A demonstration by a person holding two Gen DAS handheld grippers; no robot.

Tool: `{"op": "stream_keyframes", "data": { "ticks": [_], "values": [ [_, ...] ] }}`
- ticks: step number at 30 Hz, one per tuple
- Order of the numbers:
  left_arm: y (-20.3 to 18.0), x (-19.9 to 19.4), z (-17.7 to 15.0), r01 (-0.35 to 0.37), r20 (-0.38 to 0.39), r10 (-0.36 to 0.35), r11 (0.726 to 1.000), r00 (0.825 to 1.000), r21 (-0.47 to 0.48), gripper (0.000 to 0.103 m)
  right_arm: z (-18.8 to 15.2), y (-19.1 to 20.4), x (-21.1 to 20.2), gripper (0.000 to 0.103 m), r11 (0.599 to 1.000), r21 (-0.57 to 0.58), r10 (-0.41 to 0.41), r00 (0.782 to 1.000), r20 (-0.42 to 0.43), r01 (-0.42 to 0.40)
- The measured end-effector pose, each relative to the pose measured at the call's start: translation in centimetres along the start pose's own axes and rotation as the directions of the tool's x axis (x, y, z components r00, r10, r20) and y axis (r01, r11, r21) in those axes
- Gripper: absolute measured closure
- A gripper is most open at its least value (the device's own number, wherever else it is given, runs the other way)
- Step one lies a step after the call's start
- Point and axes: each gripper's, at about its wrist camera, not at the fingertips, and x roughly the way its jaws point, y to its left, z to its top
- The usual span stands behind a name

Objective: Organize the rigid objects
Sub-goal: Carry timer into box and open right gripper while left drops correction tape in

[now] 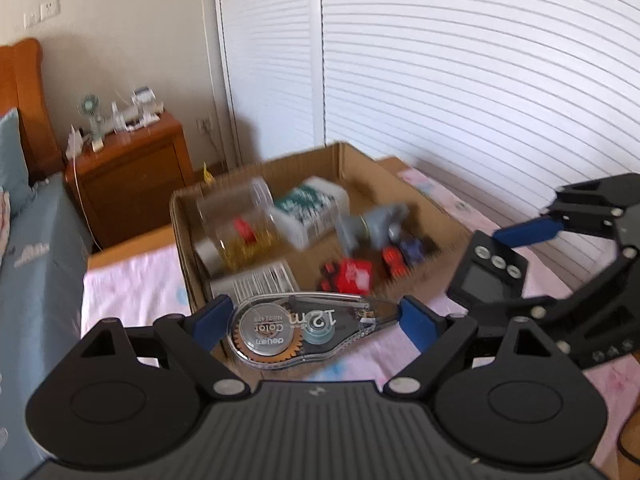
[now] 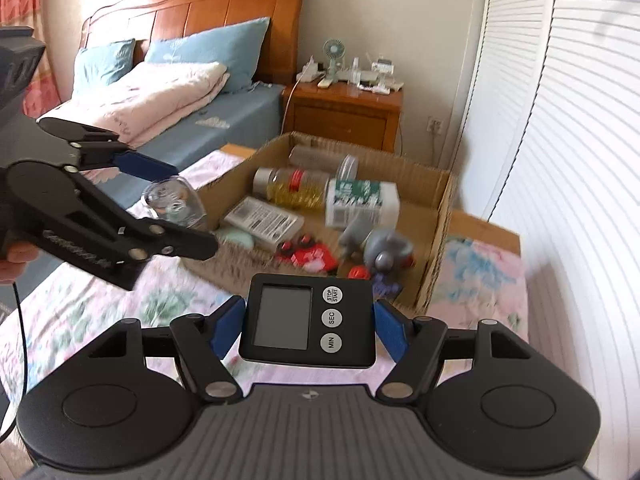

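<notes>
The left tool point(image 1: 316, 320) is clamped on a correction tape point(image 1: 308, 330), a clear plastic teardrop shell with a toothed brown gear and a grey label disc inside, pinched end to end between the two blue pads point(image 1: 210, 320). The right tool point(image 2: 310, 322) is gripping a timer point(image 2: 308, 320), a flat black square with a dull grey screen and three round grey buttons stacked down one side, squeezed from both flanks by its own blue pads point(image 2: 226, 326). Both tools are held level and raised, side by side, above a worktop point(image 2: 80, 312) draped in a soft pink floral cloth, each pointing toward the cardboard box point(image 2: 436, 216), which is corrugated, open-topped, and sits just ahead of them. From the left wrist the right tool shows at the right edge, its timer point(image 1: 486, 276) tilted; from the right wrist the left tool point(image 2: 176, 196) reaches in from the left with the clear tape shell point(image 2: 174, 200) in its grip, and a bit of the person's hand point(image 2: 18, 258) shows behind it. Inside the box lies a jumble: one clear jar point(image 2: 292, 188) with a silver lid and yellow contents lying on its side, one white carton point(image 2: 362, 204) with green print, one white barcode-printed pack point(image 2: 262, 218), one grey rounded toy point(image 2: 376, 246), and some small red pieces point(image 2: 310, 256), too blurred to count. Beyond stand a bed point(image 2: 224, 116) with two blue pillows and a wooden nightstand point(image 2: 344, 114).
</notes>
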Motion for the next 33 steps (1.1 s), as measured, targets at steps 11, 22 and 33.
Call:
{"op": "stream_keyframes", "data": {
  "ticks": [11, 22, 33],
  "values": [
    [1.6, 3.3, 1.2, -0.049, 0.015, 0.05, 0.998, 0.999, -0.04, 0.009, 2.8, -1.3, 1.4, 0.029, 0.999, 0.016, -0.032, 0.999, 0.011, 0.032],
    [3.1, -0.8, -1.6, -0.129, 0.08, 0.133, 0.991, 0.988, -0.047, 0.001, 6.4, -0.1, 7.1, 0.029, 0.999, 0.039, 0.0, 1.0, -0.027, 0.001],
    [3.2, -2.4, -3.8, -0.168, 0.063, 0.174, 0.982, 0.983, -0.09, 0.001, 8.0, 1.2, 10.3, 0.003, 0.99, 0.13, -0.046, 0.998, -0.049, 0.052]
  ]
}}
